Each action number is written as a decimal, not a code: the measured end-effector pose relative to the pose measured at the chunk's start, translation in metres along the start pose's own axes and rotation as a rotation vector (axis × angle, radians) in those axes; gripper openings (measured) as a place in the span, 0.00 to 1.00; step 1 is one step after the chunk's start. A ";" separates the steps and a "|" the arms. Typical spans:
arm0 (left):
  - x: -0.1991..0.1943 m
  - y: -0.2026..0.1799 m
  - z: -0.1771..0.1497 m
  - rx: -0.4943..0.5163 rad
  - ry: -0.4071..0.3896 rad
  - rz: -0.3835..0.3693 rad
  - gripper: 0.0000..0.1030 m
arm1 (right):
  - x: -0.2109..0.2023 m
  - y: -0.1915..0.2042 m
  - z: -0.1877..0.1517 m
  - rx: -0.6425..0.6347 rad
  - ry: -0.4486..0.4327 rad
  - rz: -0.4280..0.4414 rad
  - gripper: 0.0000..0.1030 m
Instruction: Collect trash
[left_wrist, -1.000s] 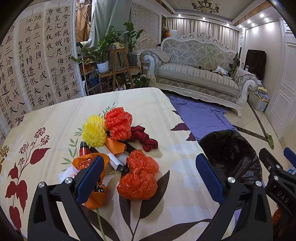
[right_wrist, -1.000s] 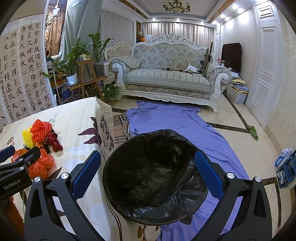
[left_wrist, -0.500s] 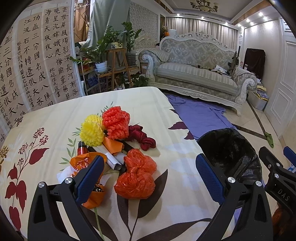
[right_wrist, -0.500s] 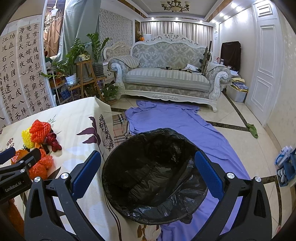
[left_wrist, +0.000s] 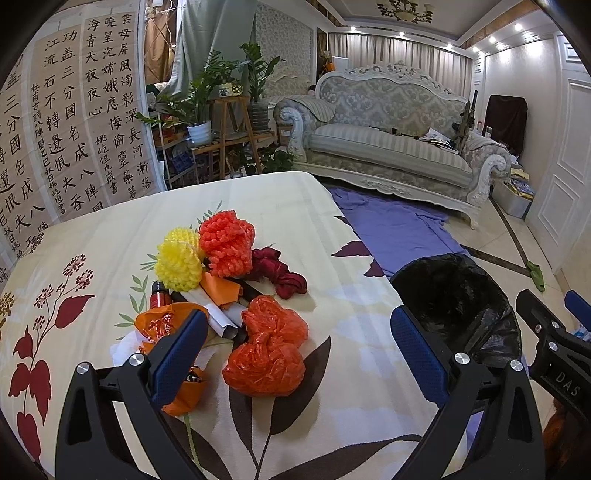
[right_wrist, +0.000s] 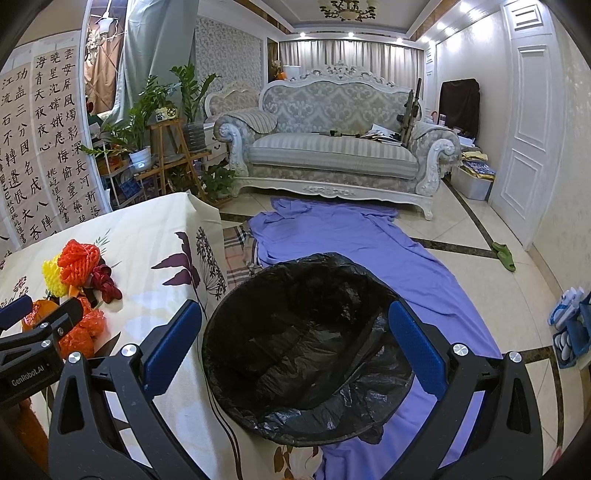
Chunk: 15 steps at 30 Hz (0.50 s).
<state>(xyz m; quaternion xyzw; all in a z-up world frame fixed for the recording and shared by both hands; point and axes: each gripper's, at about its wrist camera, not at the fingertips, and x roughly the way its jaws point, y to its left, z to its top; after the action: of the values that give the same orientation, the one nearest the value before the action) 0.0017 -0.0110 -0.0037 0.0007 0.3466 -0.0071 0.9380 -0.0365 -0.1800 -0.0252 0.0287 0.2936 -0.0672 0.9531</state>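
Both grippers wide apart, holding nothing.
Left gripper (left_wrist: 295, 343) faces the trash pile (left_wrist: 236, 291); bin (right_wrist: 310, 347) beyond the surface (left_wrist: 295, 221) edge, at 3 o'clock; right gripper (right_wrist: 295, 343) over it.

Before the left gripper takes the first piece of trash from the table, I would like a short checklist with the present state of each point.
1. Left gripper open and holding nothing: ok.
2. Right gripper open and holding nothing: ok.
3. Knotted orange plastic bag, nearest piece, lies uncovered between the left jaws: ok.
4. Bin lined with black plastic bag open at the top, beside the table edge: ok.
5. Bin has room inside: ok, only the black liner shows.
6. Orange bag free of the white paper rolls beside it: cannot tell.
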 end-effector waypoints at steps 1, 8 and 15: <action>0.000 -0.001 -0.001 0.001 0.001 -0.003 0.94 | 0.001 -0.001 0.000 0.000 0.000 0.000 0.96; 0.000 -0.003 -0.001 0.007 0.003 -0.013 0.94 | 0.001 -0.001 0.000 0.012 0.011 -0.005 0.96; -0.001 -0.003 -0.001 0.008 0.003 -0.017 0.94 | 0.001 -0.001 -0.001 0.006 0.017 -0.001 0.96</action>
<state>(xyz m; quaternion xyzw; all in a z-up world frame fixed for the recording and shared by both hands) 0.0004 -0.0145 -0.0035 0.0015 0.3480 -0.0164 0.9373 -0.0363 -0.1812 -0.0269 0.0318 0.3015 -0.0683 0.9505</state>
